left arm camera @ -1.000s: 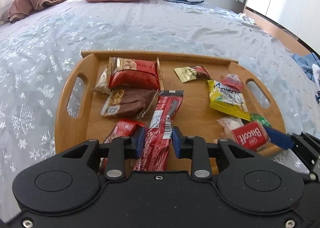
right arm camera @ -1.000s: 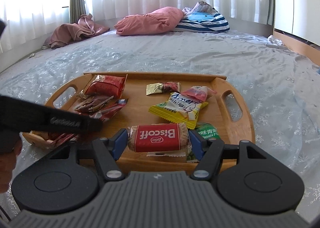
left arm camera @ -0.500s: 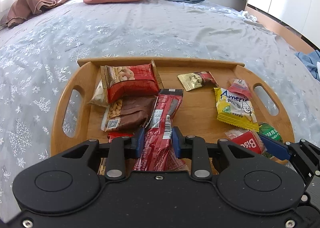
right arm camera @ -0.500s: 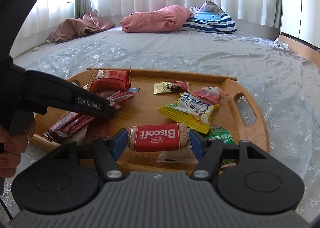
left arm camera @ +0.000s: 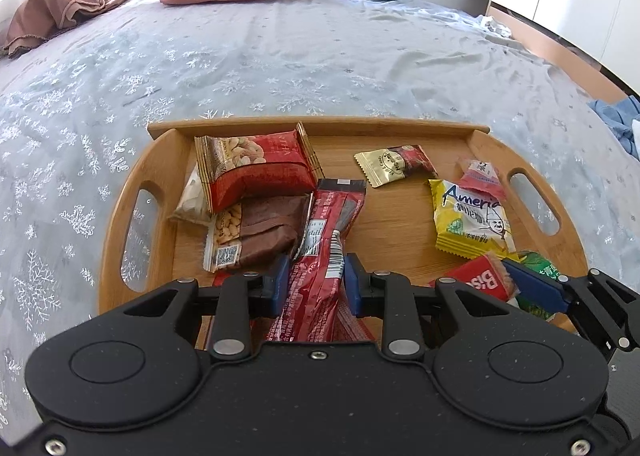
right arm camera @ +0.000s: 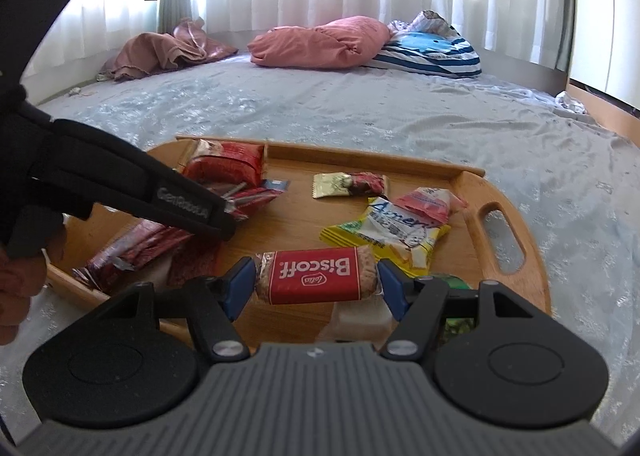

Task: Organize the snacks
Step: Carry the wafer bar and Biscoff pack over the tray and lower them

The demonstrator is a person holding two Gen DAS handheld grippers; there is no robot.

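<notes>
Wooden tray (left arm camera: 492, 152) on bed: my left tongs (left arm camera: 316, 288) pinch red wrapper (left arm camera: 324, 252); my right tongs (right arm camera: 316, 286) pinch Biscoff packet (right arm camera: 314, 276).

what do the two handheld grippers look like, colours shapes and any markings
The left gripper has a speckled black body with two round caps, black linkage arms on silver pivot screws, and blue finger pads. From the side, its black arm carries grey "GenRobot.AI" lettering. The right gripper has the same black linkages and blue pads, but a grey ribbed centre plate.
</notes>
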